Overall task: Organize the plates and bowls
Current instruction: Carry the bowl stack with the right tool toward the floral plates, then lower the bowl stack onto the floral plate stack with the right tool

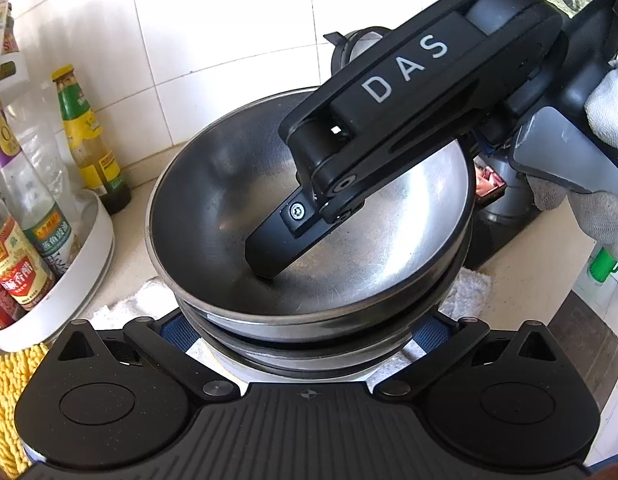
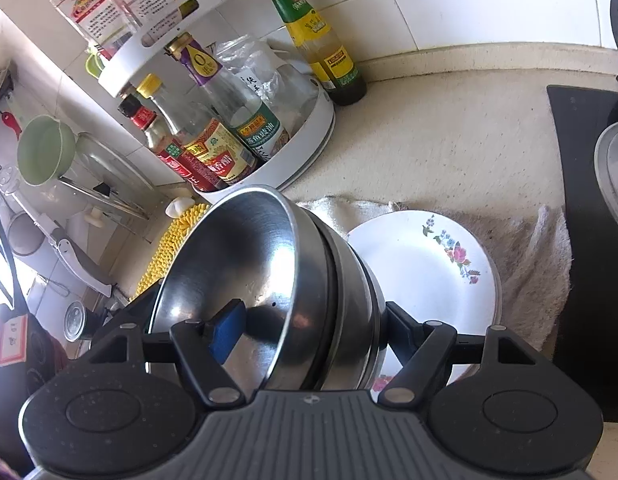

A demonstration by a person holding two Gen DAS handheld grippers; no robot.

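Two hand-held grippers (image 1: 309,332) (image 2: 305,344) straddle the stacked steel bowls' (image 2: 245,264) rims.

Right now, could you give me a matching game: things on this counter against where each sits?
1. stack of steel bowls
2. flowered plate
3. yellow mat

a. flat on the pale cloth
b. by the foot of the white bottle rack
c. right gripper straddles its wall

Pairs: 1-c, 2-a, 3-b.
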